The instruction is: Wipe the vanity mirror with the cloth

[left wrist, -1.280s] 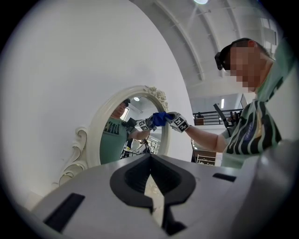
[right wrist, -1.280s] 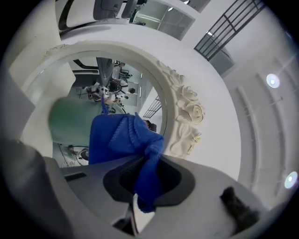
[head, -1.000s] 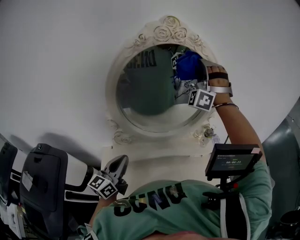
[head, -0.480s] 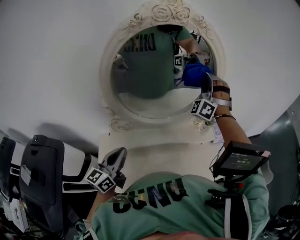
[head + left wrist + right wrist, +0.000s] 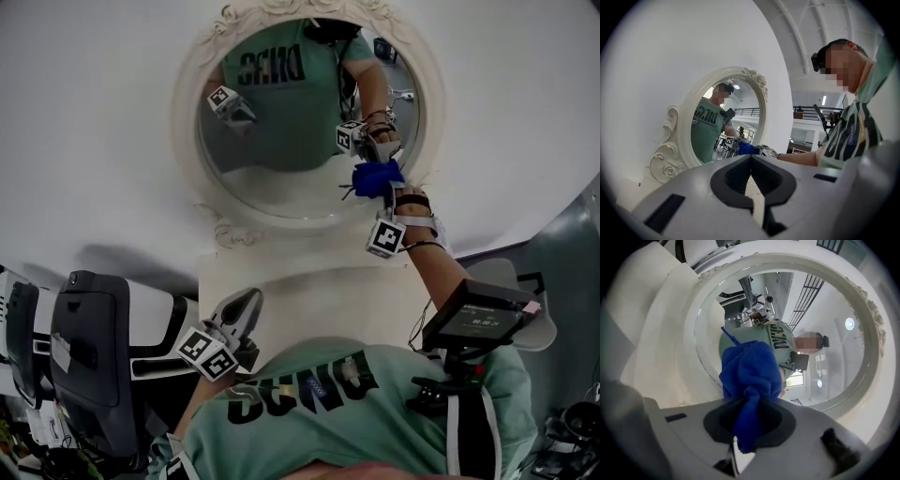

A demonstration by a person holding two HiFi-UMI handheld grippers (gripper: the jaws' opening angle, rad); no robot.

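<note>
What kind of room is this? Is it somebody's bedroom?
Probably not a bedroom. It looks like a dressing corner set up in a big hall: a fancy white vanity mirror stands on a white table by a plain wall, but a balcony railing shows behind the person.

A white wall (image 5: 94,112) is filling the background, and a white tabletop (image 5: 319,295) is standing against it. A person's green T-shirt (image 5: 309,398) is showing dark lettering, and a small lit screen (image 5: 480,317) is sitting on a black mount at the chest. A bulky black-and-white object (image 5: 84,366), too unclear to name, is standing at the left. A dark railing (image 5: 806,110) is showing far behind.
</note>
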